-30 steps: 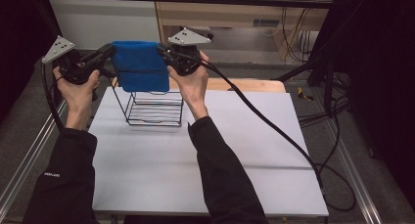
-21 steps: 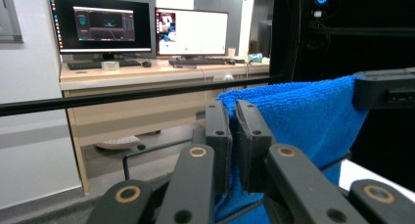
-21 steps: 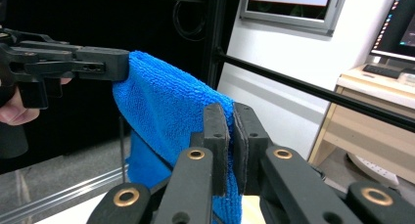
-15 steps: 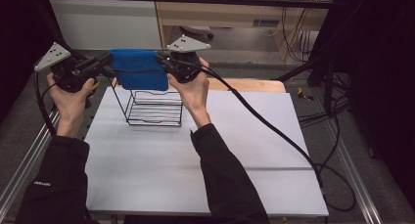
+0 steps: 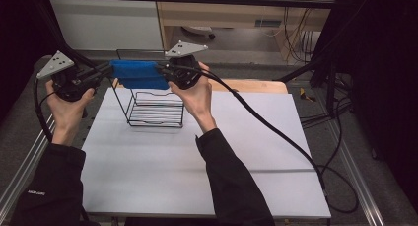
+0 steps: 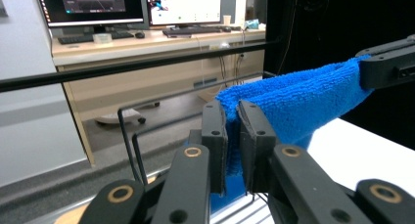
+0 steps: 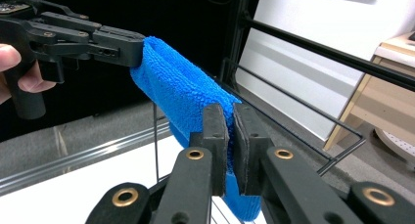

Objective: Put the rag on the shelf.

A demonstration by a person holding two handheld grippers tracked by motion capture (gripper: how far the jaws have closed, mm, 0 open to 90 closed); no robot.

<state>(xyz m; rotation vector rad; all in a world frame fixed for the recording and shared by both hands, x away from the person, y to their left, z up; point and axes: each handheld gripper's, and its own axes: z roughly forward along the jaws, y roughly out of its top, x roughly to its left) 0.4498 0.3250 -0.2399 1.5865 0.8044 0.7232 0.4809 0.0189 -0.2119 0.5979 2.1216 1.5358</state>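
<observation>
- A person stands at the white table [image 5: 162,162], a claw tool in each hand, with a blue towel [image 5: 137,74] stretched between the two tools.
- The left gripper [image 5: 104,73] is clamped on the towel's left end; its jaws pinch the cloth tight [image 6: 234,131].
- The right gripper [image 5: 162,73] is clamped on the other end, jaws pressed together on the fabric [image 7: 229,136].
- The towel hangs in the air, pulled fairly level, right over the top rim of a black wire rack [image 5: 155,107].
- The rack stands upright on the table towards the far edge, between the two hands.
- Cables trail from both tools; the right one crosses the table to its near right corner.
</observation>
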